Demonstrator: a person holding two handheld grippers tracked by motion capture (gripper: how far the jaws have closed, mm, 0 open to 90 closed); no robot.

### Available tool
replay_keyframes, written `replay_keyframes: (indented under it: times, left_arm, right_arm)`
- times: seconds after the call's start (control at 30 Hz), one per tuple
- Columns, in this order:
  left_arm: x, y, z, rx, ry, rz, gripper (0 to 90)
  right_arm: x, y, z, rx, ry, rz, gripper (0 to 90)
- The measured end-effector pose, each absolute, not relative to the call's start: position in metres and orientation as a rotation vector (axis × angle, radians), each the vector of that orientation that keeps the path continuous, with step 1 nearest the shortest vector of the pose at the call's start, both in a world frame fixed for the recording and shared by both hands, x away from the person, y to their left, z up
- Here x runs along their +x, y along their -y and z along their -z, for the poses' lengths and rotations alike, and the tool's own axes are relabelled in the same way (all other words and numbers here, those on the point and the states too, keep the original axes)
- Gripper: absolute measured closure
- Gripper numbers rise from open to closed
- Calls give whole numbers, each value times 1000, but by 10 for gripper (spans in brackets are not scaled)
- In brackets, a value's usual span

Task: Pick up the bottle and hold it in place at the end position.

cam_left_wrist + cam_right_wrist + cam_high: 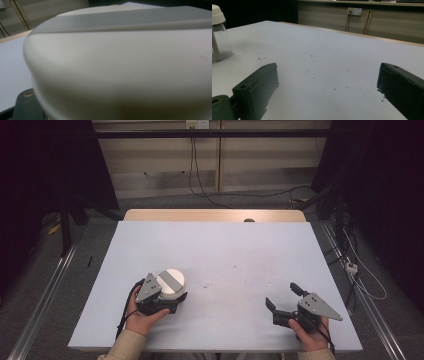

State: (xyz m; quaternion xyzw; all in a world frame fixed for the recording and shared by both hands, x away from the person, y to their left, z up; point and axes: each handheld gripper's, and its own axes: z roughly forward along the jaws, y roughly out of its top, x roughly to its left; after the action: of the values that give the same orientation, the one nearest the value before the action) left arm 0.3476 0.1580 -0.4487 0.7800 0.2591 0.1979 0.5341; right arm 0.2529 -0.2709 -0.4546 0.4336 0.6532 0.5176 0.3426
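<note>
A clear glass jar with a white lid [171, 281] that carries a grey stripe stands at the front left of the table. My left gripper [172, 295] is shut on it, and a hand holds the gripper from below. The white lid [120, 70] looms very close in the left gripper view, with a bit of one dark finger [25, 106] at the bottom left. The jar [218, 37] also stands at the far left of the right gripper view. My right gripper [282, 297] rests at the front right, open, its jaws [327, 85] wide apart with nothing between them.
The table is covered by a pale grey sheet [215, 250] with small dark specks [206, 285] near the middle. A wooden edge [215, 215] runs along the back. Cables [200, 185] lie on the floor beyond, and dark stands flank both sides.
</note>
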Motion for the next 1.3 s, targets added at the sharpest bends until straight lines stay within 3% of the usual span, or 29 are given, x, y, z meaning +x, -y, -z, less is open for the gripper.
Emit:
replay_keyframes:
  times: [0.27,1.3]
  left_arm:
    - [353,-154,443,1795,-642,-461,183]
    - [398,-101,430,1794,-584,-456,183]
  right_arm:
    - [255,273,454,1125,-1697,-1346,31]
    - [257,274,456,1118,-1720,-1339,33]
